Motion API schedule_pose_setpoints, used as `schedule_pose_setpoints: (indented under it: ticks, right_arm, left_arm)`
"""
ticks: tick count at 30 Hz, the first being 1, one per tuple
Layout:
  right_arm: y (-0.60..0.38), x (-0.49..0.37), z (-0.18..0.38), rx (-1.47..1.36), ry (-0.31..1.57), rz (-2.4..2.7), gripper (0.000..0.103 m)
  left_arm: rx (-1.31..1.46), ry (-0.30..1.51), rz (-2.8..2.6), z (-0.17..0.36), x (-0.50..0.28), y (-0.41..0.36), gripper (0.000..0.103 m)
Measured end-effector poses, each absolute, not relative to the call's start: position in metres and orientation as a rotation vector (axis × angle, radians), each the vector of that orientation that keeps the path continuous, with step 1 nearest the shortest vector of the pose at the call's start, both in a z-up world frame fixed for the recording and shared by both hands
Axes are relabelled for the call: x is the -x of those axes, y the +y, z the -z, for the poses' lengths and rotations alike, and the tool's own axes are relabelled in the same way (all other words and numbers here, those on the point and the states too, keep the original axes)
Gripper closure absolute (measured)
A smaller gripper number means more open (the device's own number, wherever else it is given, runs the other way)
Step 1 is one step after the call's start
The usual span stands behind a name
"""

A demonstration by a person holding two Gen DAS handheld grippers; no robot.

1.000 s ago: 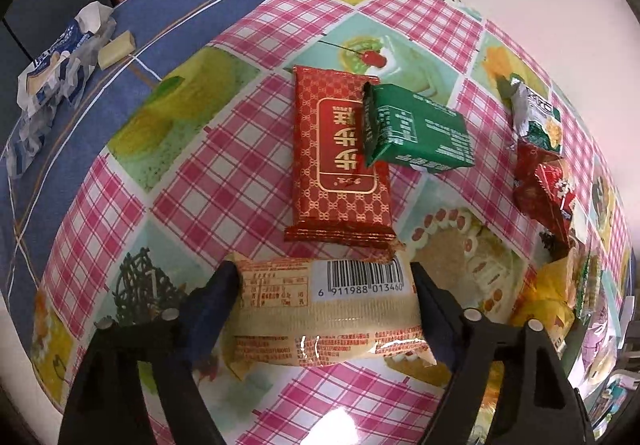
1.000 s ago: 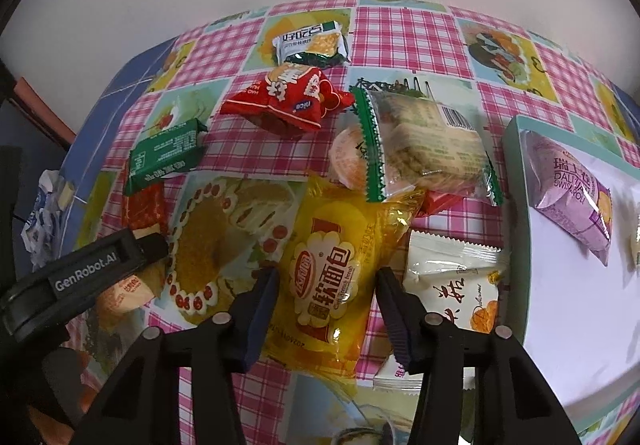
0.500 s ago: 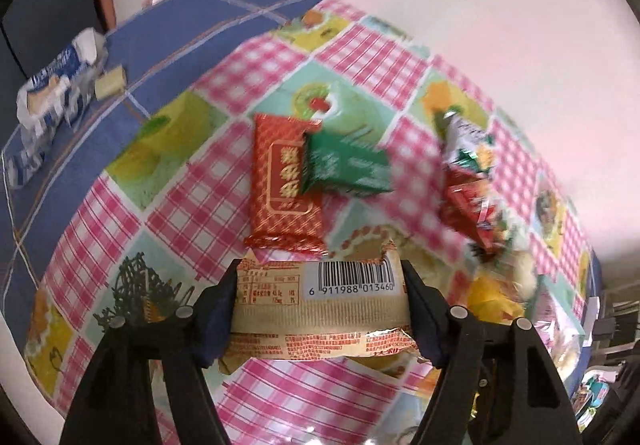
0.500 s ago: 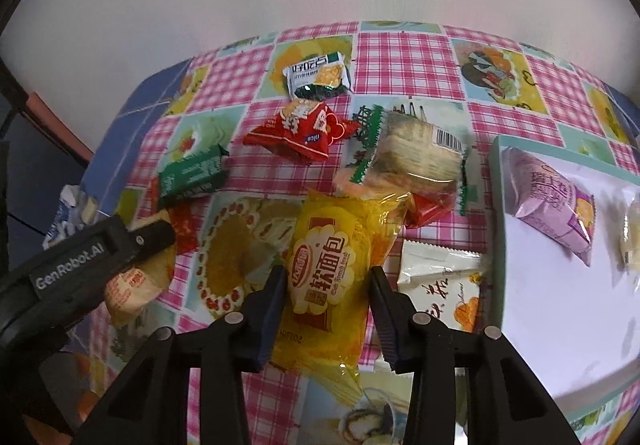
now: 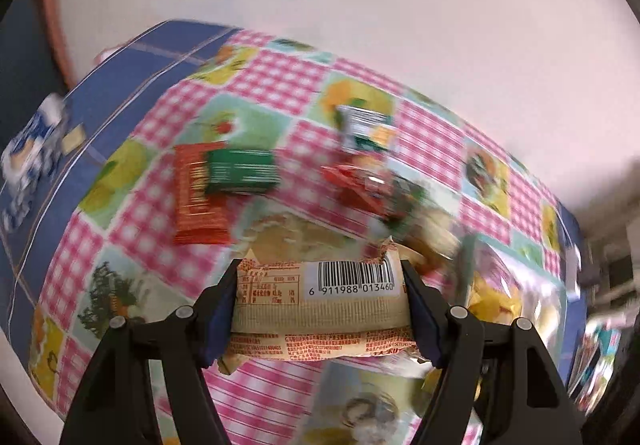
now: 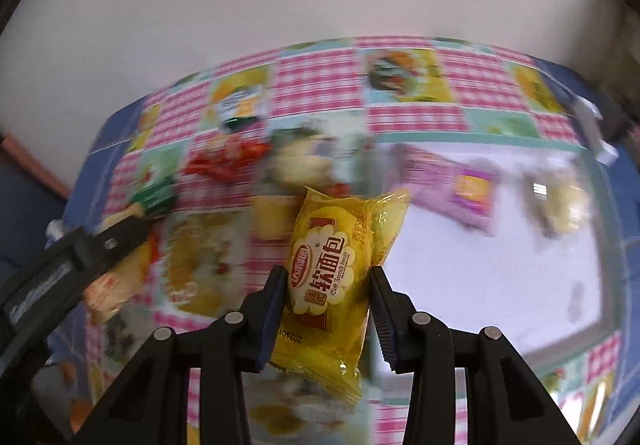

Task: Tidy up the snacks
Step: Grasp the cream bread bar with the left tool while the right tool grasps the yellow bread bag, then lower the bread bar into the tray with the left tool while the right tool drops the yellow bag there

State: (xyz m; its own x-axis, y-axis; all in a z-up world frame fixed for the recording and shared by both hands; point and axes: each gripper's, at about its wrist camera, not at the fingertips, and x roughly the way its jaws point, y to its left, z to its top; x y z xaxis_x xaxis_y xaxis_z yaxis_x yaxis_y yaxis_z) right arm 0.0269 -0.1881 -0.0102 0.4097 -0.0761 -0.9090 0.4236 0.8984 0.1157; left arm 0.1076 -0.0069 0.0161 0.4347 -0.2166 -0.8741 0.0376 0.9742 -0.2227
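Left wrist view, bottom centre: my left gripper (image 5: 320, 305) has its fingers clamped on a beige snack packet (image 5: 316, 309), barcode up, lifted over the checked table (image 5: 256, 81). Right wrist view, lower middle: my right gripper (image 6: 328, 309) pinches a yellow soft-bread packet (image 6: 332, 277) tight, raised beside the white tray (image 6: 600, 245) at right, where a purple packet (image 6: 452, 189) lies.

Right gripper (image 6: 326, 309) clamping yellow bread packet (image 6: 332, 277), white tray (image 6: 500, 277) beyond
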Motion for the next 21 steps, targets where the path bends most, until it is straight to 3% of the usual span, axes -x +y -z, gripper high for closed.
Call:
schedule_pose_setpoints:
  ticks: [11,21]
  right_arm:
    - [-0.308,0.034,0.015,-0.564,1.097,0.616,0.059]
    - [-0.351,0.063,0.022,-0.641,1.092,0.753,0.059]
  left_arm:
    - [-0.135,1.099,0.413,-0.013,-0.059,-0.141,0.028]
    - [-0.278,1.093,0.59,0.012,-0.027,-0.219,0.027]
